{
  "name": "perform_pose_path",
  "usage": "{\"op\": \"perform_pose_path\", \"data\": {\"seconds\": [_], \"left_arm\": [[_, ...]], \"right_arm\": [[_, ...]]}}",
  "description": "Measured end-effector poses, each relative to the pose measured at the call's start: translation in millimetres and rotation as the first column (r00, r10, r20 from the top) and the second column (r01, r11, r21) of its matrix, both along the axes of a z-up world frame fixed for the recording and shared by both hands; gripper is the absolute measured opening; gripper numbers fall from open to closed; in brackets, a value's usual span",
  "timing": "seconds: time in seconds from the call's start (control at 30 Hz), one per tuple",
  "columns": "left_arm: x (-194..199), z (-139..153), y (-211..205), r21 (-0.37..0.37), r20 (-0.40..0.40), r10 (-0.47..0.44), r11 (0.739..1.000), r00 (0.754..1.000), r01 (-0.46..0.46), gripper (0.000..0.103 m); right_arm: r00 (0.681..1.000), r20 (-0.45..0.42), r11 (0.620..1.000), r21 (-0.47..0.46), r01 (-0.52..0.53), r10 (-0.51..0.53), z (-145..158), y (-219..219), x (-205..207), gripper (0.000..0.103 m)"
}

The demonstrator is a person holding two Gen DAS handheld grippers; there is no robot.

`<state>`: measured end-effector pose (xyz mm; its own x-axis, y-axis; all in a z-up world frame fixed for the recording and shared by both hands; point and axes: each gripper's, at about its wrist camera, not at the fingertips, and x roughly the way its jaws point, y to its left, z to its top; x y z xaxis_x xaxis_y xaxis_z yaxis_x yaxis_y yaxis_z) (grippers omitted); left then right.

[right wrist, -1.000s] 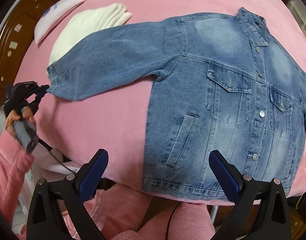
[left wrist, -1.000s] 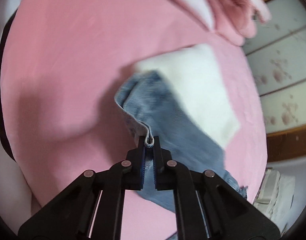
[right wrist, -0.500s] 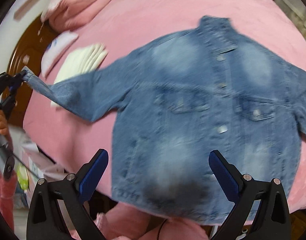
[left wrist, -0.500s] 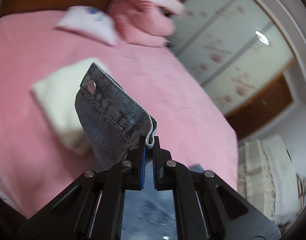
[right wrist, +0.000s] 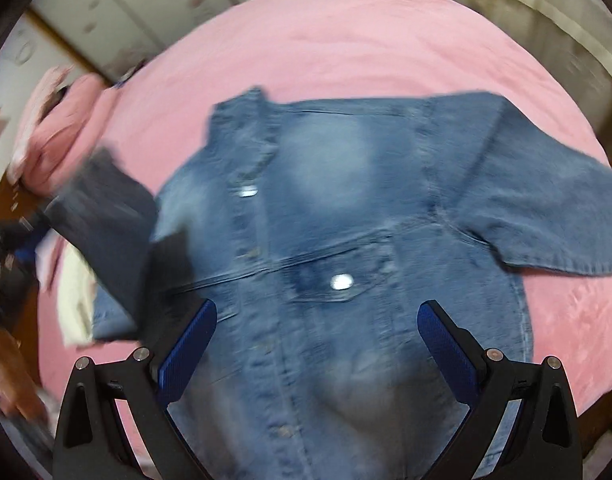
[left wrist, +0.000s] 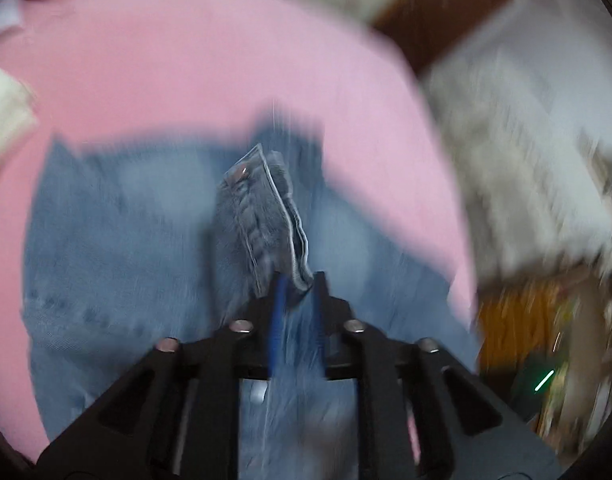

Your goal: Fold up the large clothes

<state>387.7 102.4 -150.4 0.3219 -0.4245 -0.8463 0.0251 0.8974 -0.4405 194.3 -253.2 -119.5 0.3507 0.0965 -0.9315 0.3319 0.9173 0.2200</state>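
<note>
Denim jacket (right wrist: pixel 345 240) spread front-up on pink bed cover (right wrist: pixel 345 40), buttons showing, one sleeve out flat to the right. Other sleeve's cuff (left wrist: pixel 262 216) lifted over jacket body, its corner between the pads of left gripper (left wrist: pixel 298 292); jaws opening, small gap, cuff not clearly pinched. Right gripper (right wrist: pixel 317 340) hovering above lower front of jacket, jaws wide apart, nothing in them. Both views blurry. White folded cloth (left wrist: pixel 6 112) at left edge.

The left gripper (left wrist: pixel 297 286) hung above the denim jacket (left wrist: pixel 118 248) on the pink bed (left wrist: pixel 210 64), jaws opening, the sleeve cuff (left wrist: pixel 262 216) between them.
</note>
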Motion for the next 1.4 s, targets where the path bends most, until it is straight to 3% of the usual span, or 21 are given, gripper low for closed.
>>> {"op": "perform_pose_path", "data": {"seconds": [0.03, 0.07, 0.17, 0.3, 0.4, 0.53, 0.57, 0.73, 0.83, 0.87, 0.97, 1.1, 1.2, 1.23, 1.3, 1.4], "left_arm": [[4.6, -20.5, -8.2, 0.052, -0.066, -0.038, 0.998, 0.997, 0.041, 0.037], [-1.2, -39.9, -17.3, 0.11, -0.134, -0.069, 0.99, 0.989, 0.084, 0.044], [-19.7, -73.8, -35.1, 0.189, -0.269, -0.133, 0.964, 0.954, 0.188, 0.05], [-31.4, -86.7, -5.5, 0.276, -0.297, -0.148, 0.932, 0.943, 0.233, 0.057], [-34.5, -95.4, 33.6, 0.356, -0.296, -0.107, 0.91, 0.949, 0.213, 0.057], [-26.1, -107.7, 84.3, 0.438, -0.27, -0.007, 0.89, 0.963, 0.13, 0.057], [-26.0, -109.3, 98.0, 0.474, -0.249, 0.022, 0.874, 0.968, 0.102, 0.057], [-27.2, -118.3, 145.2, 0.584, -0.216, 0.105, 0.811, 0.971, 0.042, 0.057], [-26.9, -118.4, 171.9, 0.623, -0.225, 0.135, 0.781, 0.965, 0.036, 0.057], [-26.0, -118.6, 177.8, 0.618, -0.232, 0.144, 0.785, 0.962, 0.031, 0.057], [-24.5, -110.8, 194.8, 0.557, -0.238, 0.144, 0.83, 0.961, 0.013, 0.057], [-21.0, -109.3, 200.5, 0.549, -0.243, 0.13, 0.835, 0.961, 0.026, 0.057], [-19.1, -112.9, 193.3, 0.532, -0.25, 0.101, 0.845, 0.963, 0.05, 0.057], [-15.5, -133.4, 188.7, 0.541, -0.251, 0.098, 0.839, 0.963, 0.056, 0.057], [-16.0, -141.4, 183.8, 0.553, -0.265, 0.097, 0.831, 0.959, 0.069, 0.057], [-18.9, -152.4, 183.0, 0.555, -0.298, 0.123, 0.829, 0.946, 0.067, 0.058]], "right_arm": [[1.0, -0.018, 1.0, -0.009, 0.022, -0.023, -12.2, -7.5, 0.0, 0.102], [0.998, -0.041, 0.999, -0.016, 0.036, -0.037, -24.0, -10.7, -0.6, 0.102], [0.992, -0.114, 0.998, -0.027, 0.058, -0.06, -50.1, -19.0, -2.3, 0.101], [0.988, -0.137, 0.995, 0.053, 0.081, -0.073, -66.3, -17.9, -8.6, 0.101], [0.992, -0.121, 0.992, 0.113, 0.048, -0.034, -76.8, -4.8, -6.4, 0.098], [0.995, -0.097, 0.986, 0.167, 0.017, 0.0, -97.7, 30.1, 6.4, 0.074], [0.995, -0.099, 0.987, 0.16, 0.012, 0.004, -106.4, 42.4, 14.1, 0.068], [0.993, -0.116, 0.999, 0.034, 0.018, -0.014, -132.8, 81.0, 52.4, 0.057], [0.99, -0.124, 0.997, -0.016, 0.07, -0.071, -135.5, 80.8, 65.0, 0.022], [0.99, -0.116, 0.997, -0.007, 0.082, -0.082, -134.2, 78.9, 67.3, 0.019], [0.996, -0.026, 0.997, -0.002, 0.08, -0.08, -109.9, 78.2, 70.1, 0.016], [0.977, 0.211, 0.997, -0.078, 0.004, 0.012, -48.4, 88.0, 74.8, 0.016], [0.947, 0.32, 0.988, -0.156, 0.014, 0.037, -15.4, 85.9, 75.7, 0.016], [0.945, 0.325, 0.985, -0.172, 0.017, 0.04, -13.2, 84.1, 76.0, 0.016], [0.956, 0.292, 0.979, -0.202, 0.018, 0.043, -21.6, 81.6, 74.4, 0.016], [0.993, 0.105, 0.954, -0.3, -0.022, 0.056, -66.7, 79.9, 68.2, 0.017]]}}
